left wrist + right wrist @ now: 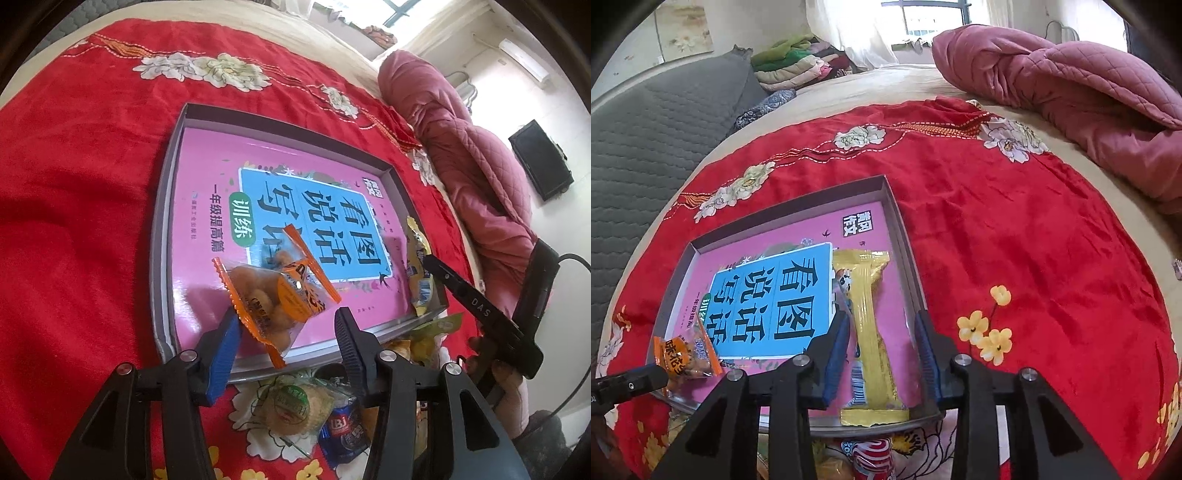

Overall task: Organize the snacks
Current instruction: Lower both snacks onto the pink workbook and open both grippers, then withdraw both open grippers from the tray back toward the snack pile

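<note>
Snacks: orange packet point(271, 295), clear-windowed; long yellow bar point(872, 332) in tray point(905, 236).

The right gripper point(882, 354) hides part of the yellow snack bar point(870, 332).

Daylight from the window point(932, 22) at top, blown out white there. Both pics bright, colours strong. Heavy fisheye bend w/ dark corners. Glare on the book cover point(266, 173), soft shadows, near edges a bit blurry.
</note>
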Available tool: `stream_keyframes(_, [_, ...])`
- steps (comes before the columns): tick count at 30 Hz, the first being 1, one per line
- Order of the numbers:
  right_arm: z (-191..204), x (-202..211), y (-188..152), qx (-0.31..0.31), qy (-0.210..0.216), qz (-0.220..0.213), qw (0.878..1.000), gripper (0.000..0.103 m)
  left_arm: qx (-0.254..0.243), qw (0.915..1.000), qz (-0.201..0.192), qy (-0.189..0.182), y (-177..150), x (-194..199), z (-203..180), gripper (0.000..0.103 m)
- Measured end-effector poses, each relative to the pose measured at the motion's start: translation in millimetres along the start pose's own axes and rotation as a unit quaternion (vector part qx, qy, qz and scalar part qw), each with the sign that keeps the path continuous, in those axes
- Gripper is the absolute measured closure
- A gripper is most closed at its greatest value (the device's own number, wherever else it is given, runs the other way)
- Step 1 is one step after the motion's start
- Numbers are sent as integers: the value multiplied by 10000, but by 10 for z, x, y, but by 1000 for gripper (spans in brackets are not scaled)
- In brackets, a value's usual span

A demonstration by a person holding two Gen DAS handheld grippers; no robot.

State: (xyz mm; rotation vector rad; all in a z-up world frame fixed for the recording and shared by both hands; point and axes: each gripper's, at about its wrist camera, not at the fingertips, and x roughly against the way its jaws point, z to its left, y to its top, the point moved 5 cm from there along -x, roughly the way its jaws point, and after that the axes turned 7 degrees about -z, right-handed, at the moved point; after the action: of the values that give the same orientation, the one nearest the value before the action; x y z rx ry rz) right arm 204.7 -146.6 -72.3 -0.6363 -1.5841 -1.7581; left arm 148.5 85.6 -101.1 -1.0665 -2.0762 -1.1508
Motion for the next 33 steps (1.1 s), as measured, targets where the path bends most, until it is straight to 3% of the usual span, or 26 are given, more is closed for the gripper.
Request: stream_keyframes(33, [87, 808, 250, -70, 442, -690, 9966, 55, -669, 9965, -467, 197, 170, 539, -178, 45])
